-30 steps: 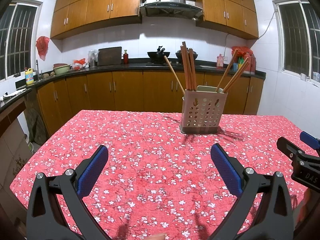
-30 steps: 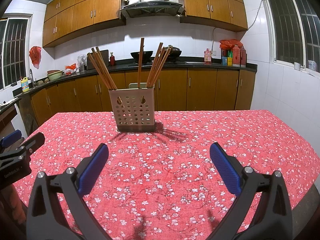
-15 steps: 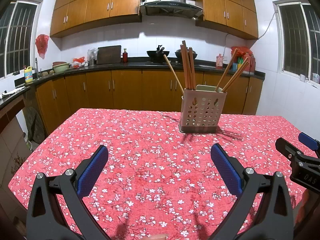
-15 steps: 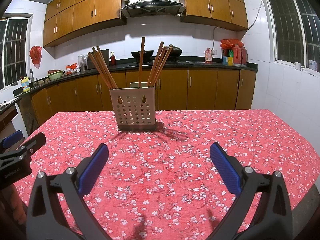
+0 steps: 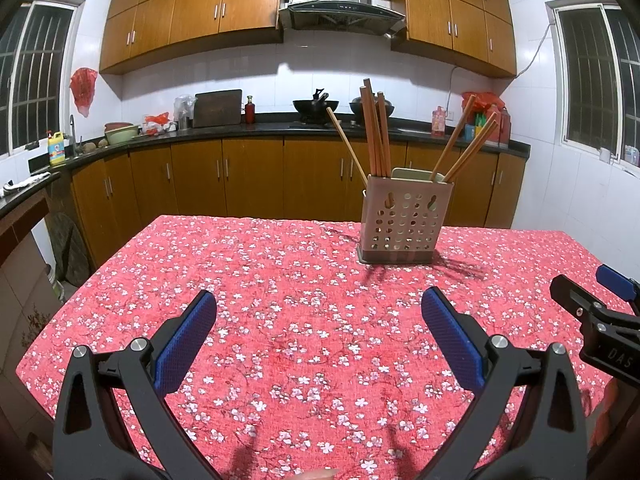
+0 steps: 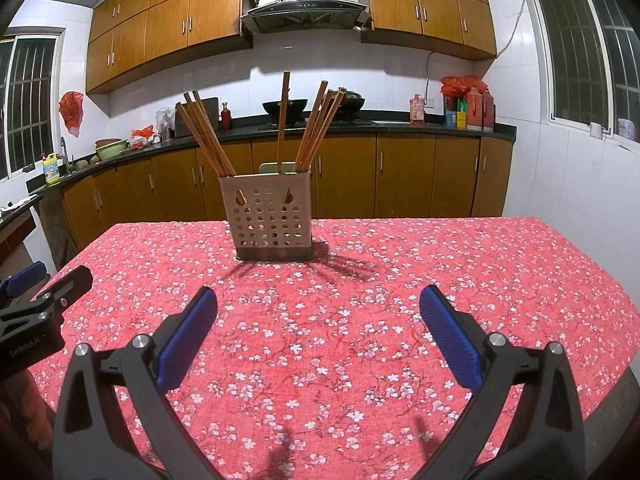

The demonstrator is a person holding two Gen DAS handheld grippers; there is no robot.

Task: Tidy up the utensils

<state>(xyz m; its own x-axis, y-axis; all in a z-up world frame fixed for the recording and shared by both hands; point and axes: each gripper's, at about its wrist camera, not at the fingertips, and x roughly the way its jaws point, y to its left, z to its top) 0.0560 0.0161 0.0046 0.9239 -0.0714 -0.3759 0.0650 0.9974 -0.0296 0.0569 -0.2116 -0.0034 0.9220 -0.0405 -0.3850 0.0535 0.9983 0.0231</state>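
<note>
- Covering the tabletop, a red floral cloth (image 5: pixel 304 280) lies bare near its front edge.
- A perforated holder (image 6: pixel 272 216) of chopsticks (image 6: pixel 206 136) stands toward the far edge.
- Left gripper (image 5: pixel 319 320) and right gripper (image 6: pixel 318 316) both gape, empty.
- Wooden cabinets (image 6: pixel 360 176) line the room.

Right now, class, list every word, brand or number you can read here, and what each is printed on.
"DAS": partial print, cut off, on the right gripper body.
"GenRobot.AI": on the left gripper body.
Yellow bottle label: too small to read.
Counter bottles and boxes: labels too blurred to read.
</note>
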